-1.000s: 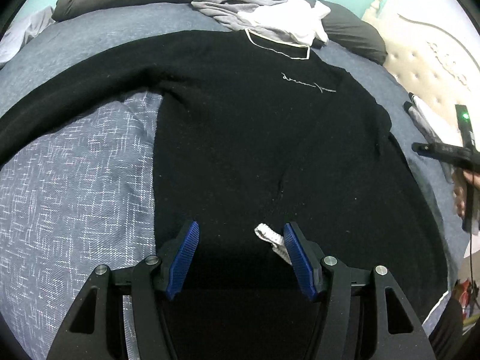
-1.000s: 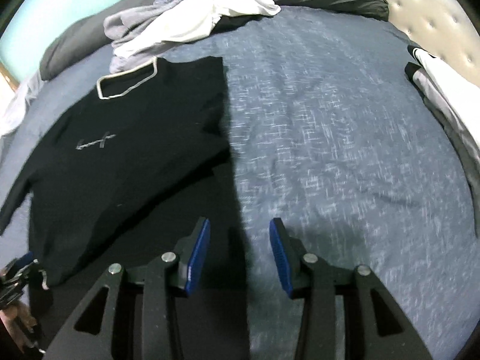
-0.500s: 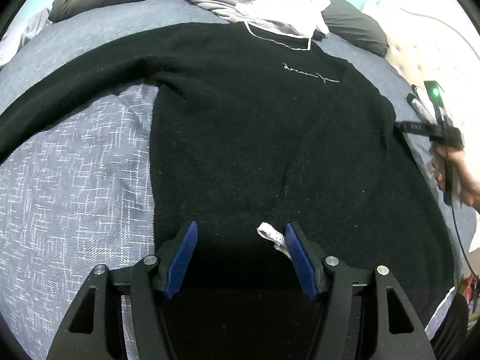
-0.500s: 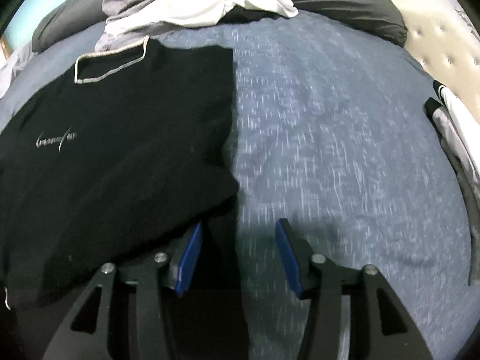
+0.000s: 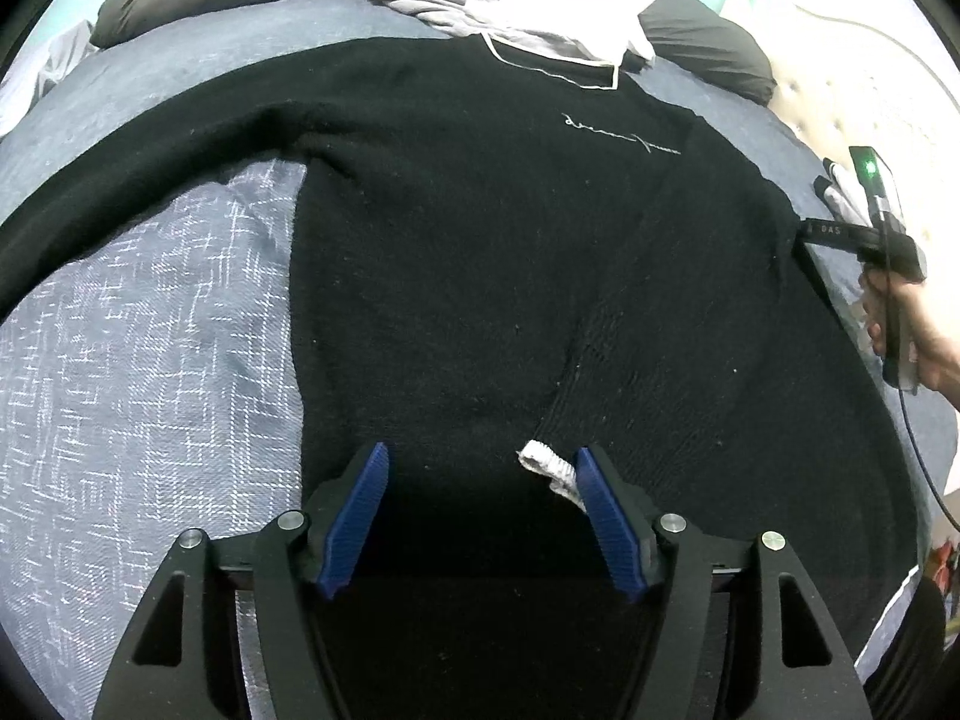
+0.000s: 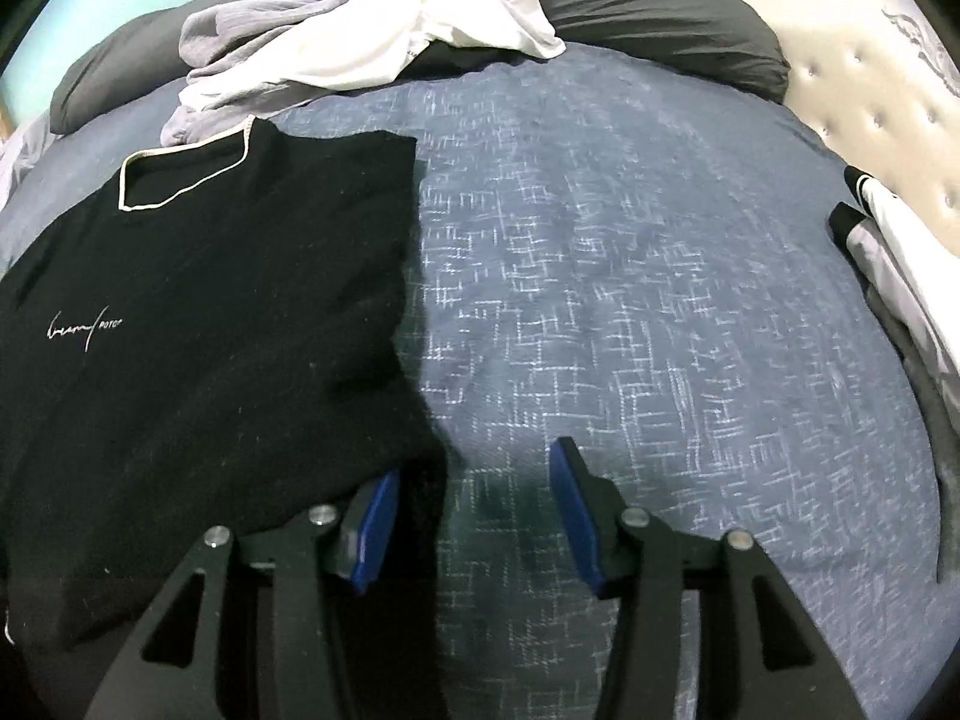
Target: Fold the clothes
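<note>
A black sweater [image 5: 480, 240] with a white-edged collar lies flat, front up, on the bed. One sleeve [image 5: 150, 180] stretches out to the left. The other sleeve is folded across the body, and its white cuff [image 5: 549, 462] rests just inside the right finger of my left gripper [image 5: 483, 480]. That gripper hovers open over the lower body, gripping nothing. My right gripper [image 6: 474, 480] is open at the sweater's [image 6: 210, 330] folded right edge, and black fabric reaches in past its left finger. The pads do not press on it. A hand [image 5: 918, 330] holds that gripper.
The blue-grey patterned bedcover [image 6: 660, 300] spreads out to the right of the sweater. A heap of grey and white clothes [image 6: 360, 42] lies on dark pillows [image 6: 660, 18] at the back. A tufted headboard [image 6: 888, 108] and a black-and-white garment [image 6: 888, 252] line the right side.
My right gripper has moved in and down to the sweater's right edge, and its jaws stand a little wider. The left gripper has stayed put, with its jaws slightly wider.
</note>
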